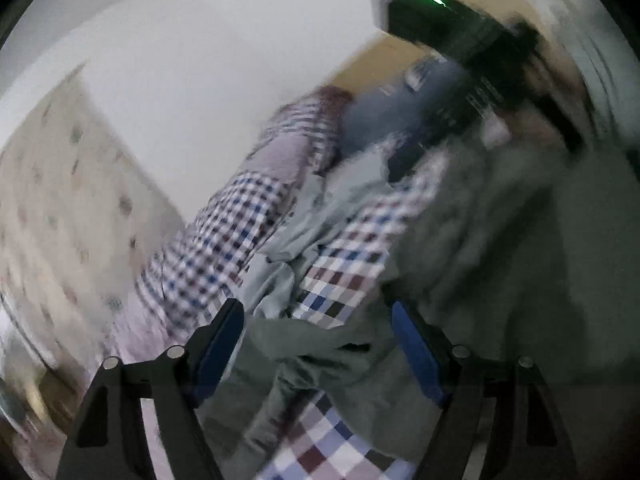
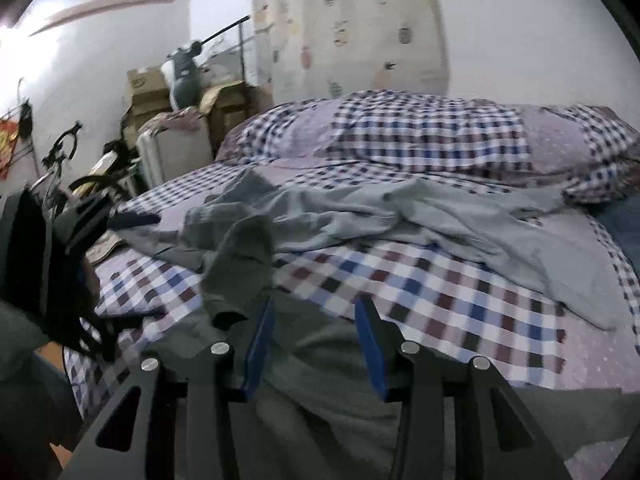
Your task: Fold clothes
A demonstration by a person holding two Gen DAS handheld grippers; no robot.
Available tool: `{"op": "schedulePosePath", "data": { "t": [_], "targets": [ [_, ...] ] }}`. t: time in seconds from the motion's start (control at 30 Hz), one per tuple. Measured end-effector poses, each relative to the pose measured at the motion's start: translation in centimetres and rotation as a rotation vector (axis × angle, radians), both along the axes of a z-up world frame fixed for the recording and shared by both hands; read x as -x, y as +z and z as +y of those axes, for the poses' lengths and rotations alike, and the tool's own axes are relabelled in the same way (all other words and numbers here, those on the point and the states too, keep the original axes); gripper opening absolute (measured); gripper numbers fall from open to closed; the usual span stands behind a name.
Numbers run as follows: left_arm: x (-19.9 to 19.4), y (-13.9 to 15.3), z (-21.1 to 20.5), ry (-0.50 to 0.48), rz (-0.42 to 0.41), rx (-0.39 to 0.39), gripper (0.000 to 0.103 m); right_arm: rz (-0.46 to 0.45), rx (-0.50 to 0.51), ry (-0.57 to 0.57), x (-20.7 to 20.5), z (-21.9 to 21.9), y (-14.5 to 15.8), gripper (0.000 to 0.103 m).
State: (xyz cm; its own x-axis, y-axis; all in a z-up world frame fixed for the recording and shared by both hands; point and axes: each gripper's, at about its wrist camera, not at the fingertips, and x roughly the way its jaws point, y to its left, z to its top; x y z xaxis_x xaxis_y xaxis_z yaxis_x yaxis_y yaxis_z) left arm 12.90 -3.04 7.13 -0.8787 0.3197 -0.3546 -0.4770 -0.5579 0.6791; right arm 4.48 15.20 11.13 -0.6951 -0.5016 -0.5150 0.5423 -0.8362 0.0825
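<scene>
Right wrist view: grey garment (image 2: 360, 212) lies crumpled across the checked bedsheet (image 2: 440, 292), no fold visible yet. Your right gripper (image 2: 314, 320) and left gripper (image 1: 316, 320) both have jaws apart over dark green-grey cloth (image 2: 320, 360), nothing clamped. Everything's left.

Both wrist cams close, sharing checked bed (image 2: 440, 292).

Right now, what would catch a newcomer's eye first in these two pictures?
The checked bedspread fills the scene, with a matching pillow at its far end. A crumpled pale grey-green garment sprawls across the middle. Nearer, a darker grey garment lies between the blue-padded right tongs, which stand open.
</scene>
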Motion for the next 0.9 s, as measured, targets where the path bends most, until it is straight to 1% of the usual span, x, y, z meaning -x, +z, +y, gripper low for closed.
{"op": "schedulePosePath", "data": {
  "t": [0.07,0.1,0.17,0.2,0.27,0.37,0.43,0.5,0.53,0.57,0.6,0.63,0.67,0.7,0.73,0.8,0.9],
  "targets": [
    [0.1,-0.7,0.8,-0.008,0.016,0.065,0.076,-0.006,-0.005,-0.021,0.1,0.8,-0.1,0.045],
    [0.3,-1.0,1.2,-0.006,0.022,0.095,0.071,-0.01,-0.01,-0.031,0.2,1.2,-0.2,0.045],
    [0.9,-1.7,1.9,0.017,0.039,0.162,0.065,-0.022,-0.035,-0.045,0.3,1.8,-0.5,0.045],
    [1.3,-1.9,2.1,0.026,0.041,0.182,0.064,-0.027,-0.051,-0.049,0.3,2.0,-0.6,0.045],
    [1.9,-2.2,2.4,0.025,0.041,0.198,0.064,-0.039,-0.093,-0.048,0.2,2.6,-0.8,0.045],
    [2.3,-2.6,2.8,0.014,0.035,0.22,0.064,-0.081,-0.16,-0.025,0.0,4.1,-1.1,0.045],
    [2.9,-3.2,3.2,0.011,0.004,0.236,0.064,-0.115,-0.187,-0.011,0.0,5.2,-1.5,0.045],
    [3.6,-4.0,3.3,0.011,-0.039,0.249,0.063,-0.159,-0.18,0.0,0.3,6.1,-2.2,0.046],
    [3.9,-4.4,3.4,0.01,-0.069,0.257,0.061,-0.179,-0.175,0.003,0.4,6.5,-2.6,0.046],
    [4.0,-4.7,3.4,0.004,-0.1,0.26,0.051,-0.194,-0.17,-0.001,0.7,6.7,-3.1,0.047],
    [3.9,-4.9,3.4,-0.002,-0.129,0.261,0.045,-0.21,-0.17,-0.008,1.1,6.9,-3.7,0.047],
    [3.8,-5.1,3.4,-0.009,-0.158,0.262,0.034,-0.225,-0.172,-0.017,1.5,7.0,-4.2,0.047],
    [3.6,-5.2,3.3,-0.016,-0.182,0.259,0.029,-0.238,-0.178,-0.029,1.8,7.1,-4.7,0.047],
    [3.3,-5.1,3.1,-0.026,-0.211,0.248,0.025,-0.249,-0.179,-0.04,2.1,7.3,-5.1,0.047],
    [3.0,-5.1,2.8,-0.037,-0.243,0.234,0.024,-0.255,-0.17,-0.048,2.3,7.5,-5.2,0.047],
    [2.6,-5.2,2.2,-0.047,-0.286,0.207,0.015,-0.268,-0.144,-0.07,2.8,8.0,-5.3,0.047],
    [2.1,-5.5,1.5,-0.055,-0.336,0.171,0.011,-0.296,-0.091,-0.114,3.8,8.4,-5.3,0.047]
  ]
}}
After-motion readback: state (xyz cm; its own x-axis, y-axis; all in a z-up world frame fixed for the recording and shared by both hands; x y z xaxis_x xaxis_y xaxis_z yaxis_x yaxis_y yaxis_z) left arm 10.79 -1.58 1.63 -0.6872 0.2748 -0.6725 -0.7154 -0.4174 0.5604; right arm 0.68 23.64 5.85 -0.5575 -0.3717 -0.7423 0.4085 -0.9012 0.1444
